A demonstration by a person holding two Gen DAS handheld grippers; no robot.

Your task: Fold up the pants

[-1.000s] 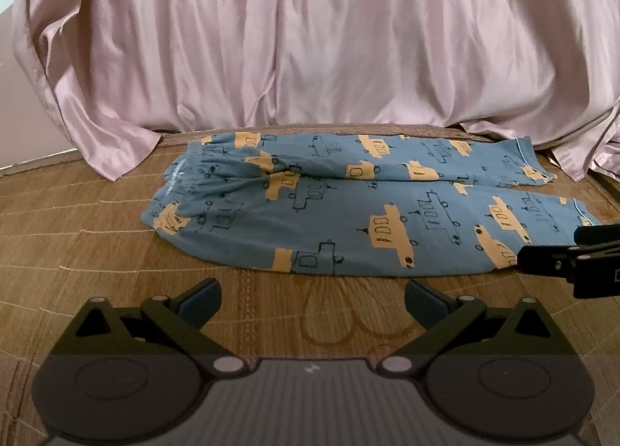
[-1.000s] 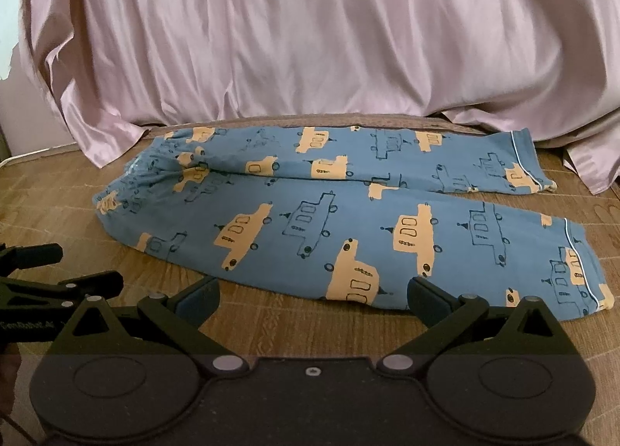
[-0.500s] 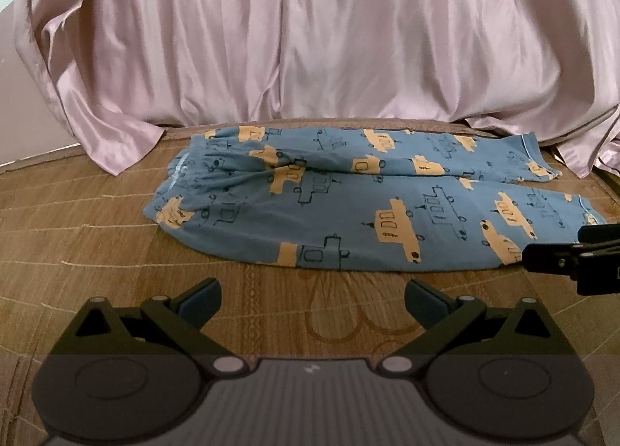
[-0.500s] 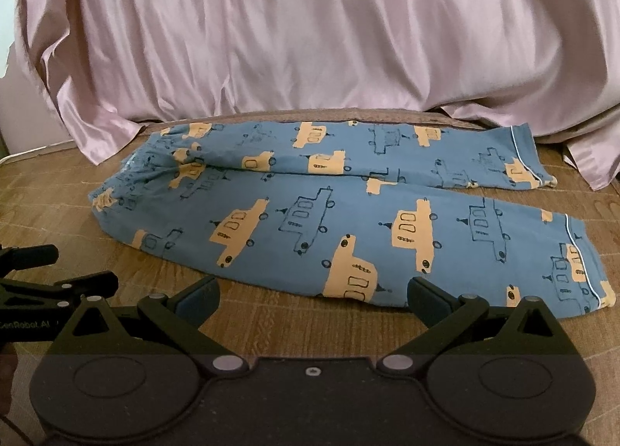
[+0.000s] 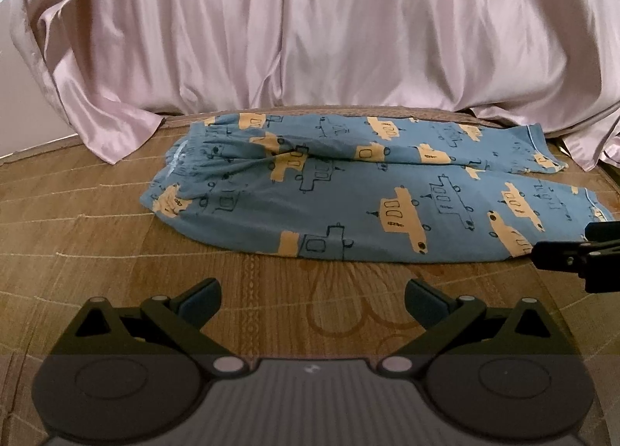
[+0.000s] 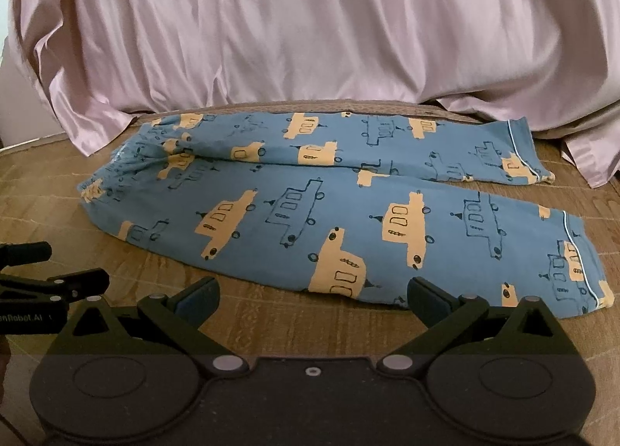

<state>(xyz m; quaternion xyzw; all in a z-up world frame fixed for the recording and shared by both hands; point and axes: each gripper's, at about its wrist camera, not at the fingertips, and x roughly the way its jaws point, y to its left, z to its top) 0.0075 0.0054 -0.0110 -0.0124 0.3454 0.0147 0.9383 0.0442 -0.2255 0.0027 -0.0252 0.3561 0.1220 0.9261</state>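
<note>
In my left wrist view, my right gripper (image 5: 558, 258) is getting cut off by the right edge, so only its dark fingers are showing, and they are covering the near leg's cuff on the pants (image 5: 387, 205). In my right wrist view, my left gripper (image 6: 66, 275) is running off the left edge, its white lettering partly clipped. The pink satin sheet (image 6: 310, 27) is spilling past the top of both pictures.
</note>
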